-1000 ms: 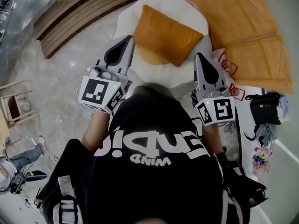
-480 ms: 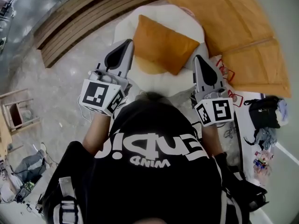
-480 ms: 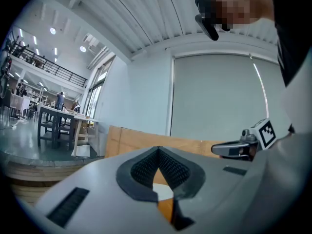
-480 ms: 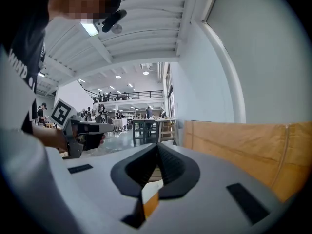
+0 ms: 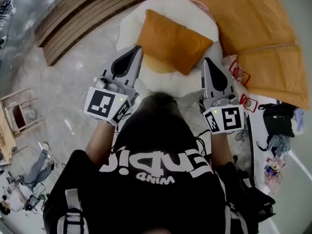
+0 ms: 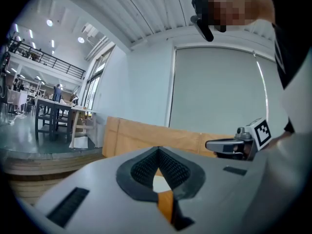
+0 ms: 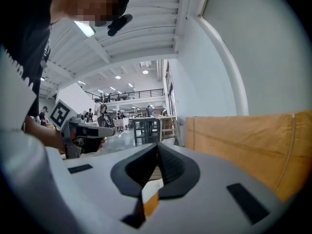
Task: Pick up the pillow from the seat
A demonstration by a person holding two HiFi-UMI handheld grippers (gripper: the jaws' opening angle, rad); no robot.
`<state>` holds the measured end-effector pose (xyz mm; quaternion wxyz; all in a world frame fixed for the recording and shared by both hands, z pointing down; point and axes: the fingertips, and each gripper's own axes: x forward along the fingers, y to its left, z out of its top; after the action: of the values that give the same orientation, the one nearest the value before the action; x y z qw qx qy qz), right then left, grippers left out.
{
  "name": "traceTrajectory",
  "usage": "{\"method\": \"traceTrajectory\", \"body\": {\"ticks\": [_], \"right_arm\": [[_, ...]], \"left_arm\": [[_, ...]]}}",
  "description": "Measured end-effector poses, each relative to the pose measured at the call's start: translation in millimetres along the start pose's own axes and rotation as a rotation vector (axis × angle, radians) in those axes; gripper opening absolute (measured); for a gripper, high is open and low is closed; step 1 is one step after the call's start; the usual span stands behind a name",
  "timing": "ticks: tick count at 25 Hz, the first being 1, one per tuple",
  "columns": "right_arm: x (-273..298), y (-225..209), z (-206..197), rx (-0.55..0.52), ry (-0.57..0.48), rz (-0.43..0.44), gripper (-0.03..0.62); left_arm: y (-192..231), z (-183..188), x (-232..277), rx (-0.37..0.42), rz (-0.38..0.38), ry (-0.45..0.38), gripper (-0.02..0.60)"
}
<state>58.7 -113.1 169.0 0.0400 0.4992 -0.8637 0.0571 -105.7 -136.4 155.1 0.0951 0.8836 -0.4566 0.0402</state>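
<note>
An orange pillow [image 5: 171, 40] lies on a round white seat [image 5: 127, 28] in the head view, straight ahead of the person. My left gripper [image 5: 137, 49] hovers at the pillow's near left corner, jaws shut and empty. My right gripper [image 5: 208, 60] hangs just off the pillow's near right tip, also shut with nothing in it. In the left gripper view my closed left gripper [image 6: 158, 149] shows a sliver of orange pillow [image 6: 165, 201] below, and the other gripper [image 6: 234, 145] at the right. The right gripper view shows my shut right gripper [image 7: 157, 145] and a sliver of the pillow [image 7: 150, 204].
Large tan wooden panels [image 5: 253, 28] lie to the right of the seat. Curved wooden steps [image 5: 87, 13] run along the far left. A small wooden stool [image 5: 19, 113] stands at the left, and a black bag [image 5: 279, 117] with clutter sits at the right on the grey floor [image 5: 63, 82].
Both grippers stay shut and hold about the same place in front of the pillow. The head view has shifted slightly, so the seat and pillow sit a little differently in frame.
</note>
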Motion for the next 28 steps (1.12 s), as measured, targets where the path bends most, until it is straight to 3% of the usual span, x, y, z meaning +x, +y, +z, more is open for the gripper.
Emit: {"method": "traceTrajectory", "body": {"ticks": [6, 17, 28], "right_arm": [[4, -12, -33, 0.01, 0.046, -0.018, 0.021], [-16, -17, -162, 0.097, 0.209, -0.052, 0.021], [11, -27, -186, 0.069, 0.194, -0.052, 0.021]], "left_arm": [[7, -44, 20, -0.035, -0.015, 0.041, 0.008], [3, -169, 39, -0.114, -0.027, 0.136, 0.009], [9, -204, 59, -0.097, -0.063, 0.166, 0.008]]}}
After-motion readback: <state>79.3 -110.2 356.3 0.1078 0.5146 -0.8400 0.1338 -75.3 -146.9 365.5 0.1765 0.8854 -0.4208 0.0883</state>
